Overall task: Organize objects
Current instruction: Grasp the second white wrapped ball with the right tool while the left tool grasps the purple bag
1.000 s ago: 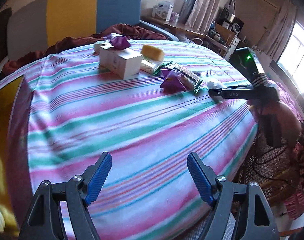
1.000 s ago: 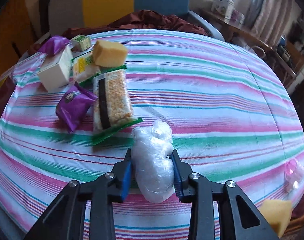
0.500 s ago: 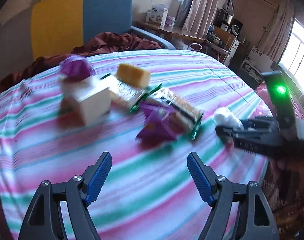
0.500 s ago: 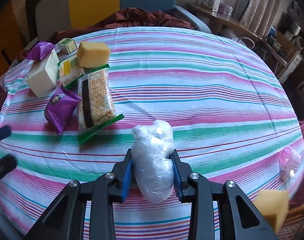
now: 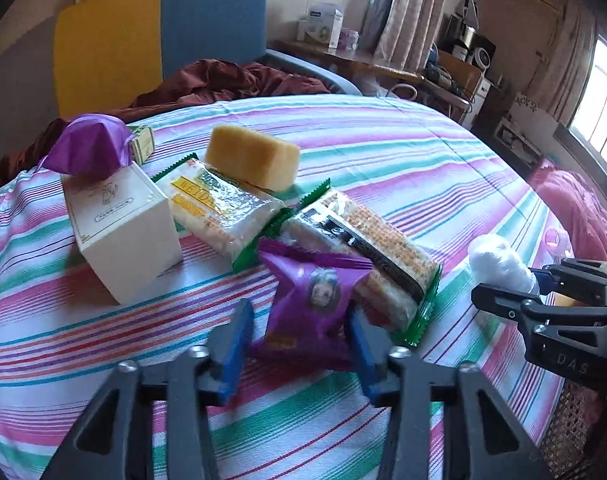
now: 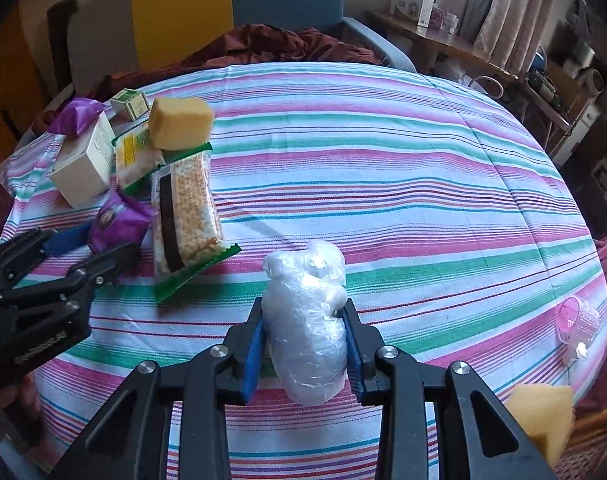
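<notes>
Striped surface [image 6: 383, 168], round.
Right tool [image 6: 303, 354]: clenched on a clear plastic-wrapped bundle [image 6: 307, 320], held near the surface's near edge.
Left tool [image 5: 299, 344]: fingers spread either side of a purple snack packet [image 5: 315, 300], not visibly pressing it; packet lies on the surface toward the left edge.
Touching the packet: long cereal-bar pack [image 5: 367, 252].
Behind, toward the far-left edge: second green-edged pack [image 5: 219, 208] with yellow sponge [image 5: 253, 158] on top; white box [image 5: 121, 232]; purple bag [image 5: 85, 146] atop the box.
</notes>
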The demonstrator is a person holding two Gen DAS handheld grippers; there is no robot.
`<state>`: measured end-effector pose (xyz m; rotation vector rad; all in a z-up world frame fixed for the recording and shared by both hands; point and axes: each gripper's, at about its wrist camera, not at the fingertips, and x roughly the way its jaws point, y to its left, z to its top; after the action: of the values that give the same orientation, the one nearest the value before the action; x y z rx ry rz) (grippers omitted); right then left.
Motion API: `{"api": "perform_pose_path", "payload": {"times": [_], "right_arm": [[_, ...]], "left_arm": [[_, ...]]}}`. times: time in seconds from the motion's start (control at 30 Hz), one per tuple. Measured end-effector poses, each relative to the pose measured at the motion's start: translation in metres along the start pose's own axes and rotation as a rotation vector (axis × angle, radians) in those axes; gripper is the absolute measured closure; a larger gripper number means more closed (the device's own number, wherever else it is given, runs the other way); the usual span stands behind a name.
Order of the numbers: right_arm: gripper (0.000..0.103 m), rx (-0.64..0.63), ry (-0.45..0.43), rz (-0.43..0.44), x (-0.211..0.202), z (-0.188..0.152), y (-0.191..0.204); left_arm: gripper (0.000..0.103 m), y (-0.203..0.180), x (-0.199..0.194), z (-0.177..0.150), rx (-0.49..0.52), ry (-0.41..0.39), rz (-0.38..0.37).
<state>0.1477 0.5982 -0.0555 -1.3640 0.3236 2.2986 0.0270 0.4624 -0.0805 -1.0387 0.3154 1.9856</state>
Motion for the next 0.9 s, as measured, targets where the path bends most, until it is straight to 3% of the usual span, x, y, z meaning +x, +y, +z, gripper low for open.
{"api": "perform_pose_path", "payload": {"times": [0.13, 0.53, 0.9], "right_arm": [[0.068, -0.012, -0.015, -0.014, -0.003, 0.001, 0.002], [0.068, -0.034, -0.038, -0.065, -0.006, 0.000, 0.004], [0.068, -0.054, -0.089, -0.128, -0.018, -0.002, 0.010]], "left_arm": [[0.068, 0.003, -0.004, -0.005, 0.010, -0.020, -0.019], [0.069, 0.013, -0.039, -0.031, 0.032, -0.112, 0.008], [0.069, 0.025, -0.063, -0.064, 0.016, -0.126, -0.002]]}}
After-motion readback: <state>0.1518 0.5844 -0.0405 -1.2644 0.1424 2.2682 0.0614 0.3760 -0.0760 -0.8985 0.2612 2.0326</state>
